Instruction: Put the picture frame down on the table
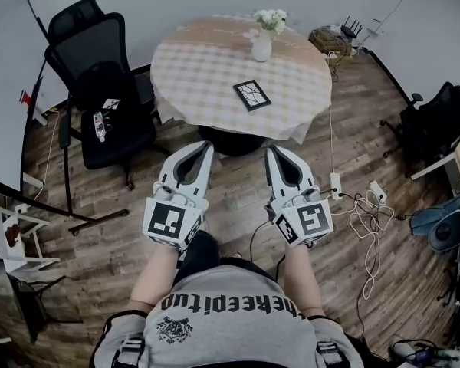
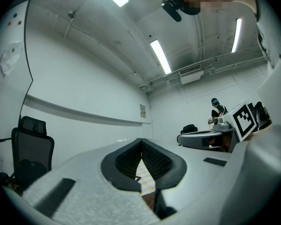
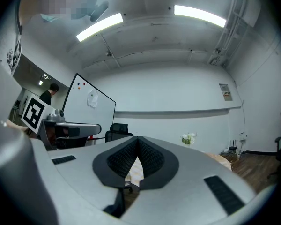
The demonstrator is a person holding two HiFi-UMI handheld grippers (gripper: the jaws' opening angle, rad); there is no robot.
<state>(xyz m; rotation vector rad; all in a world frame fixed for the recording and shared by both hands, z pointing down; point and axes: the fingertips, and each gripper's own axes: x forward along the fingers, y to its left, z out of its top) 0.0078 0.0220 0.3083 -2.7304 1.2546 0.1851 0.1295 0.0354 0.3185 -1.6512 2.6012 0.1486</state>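
A black picture frame (image 1: pixel 251 95) lies flat on the round table (image 1: pixel 207 71) with its checked cloth, near the table's front edge. Both grippers hang in front of the table, above the wooden floor, and touch nothing. My left gripper (image 1: pixel 205 147) is shut, its tips meeting with nothing between them (image 2: pixel 141 141). The right gripper (image 1: pixel 270 152) is shut and empty as well (image 3: pixel 137 138). Each points toward the table, roughly a hand's length short of its edge.
A white vase with pale flowers (image 1: pixel 264 35) stands at the table's far side. A black office chair (image 1: pixel 100 90) sits left of the table. Cables and a power strip (image 1: pixel 353 202) trail over the floor at right. Another chair (image 1: pixel 437 121) stands far right.
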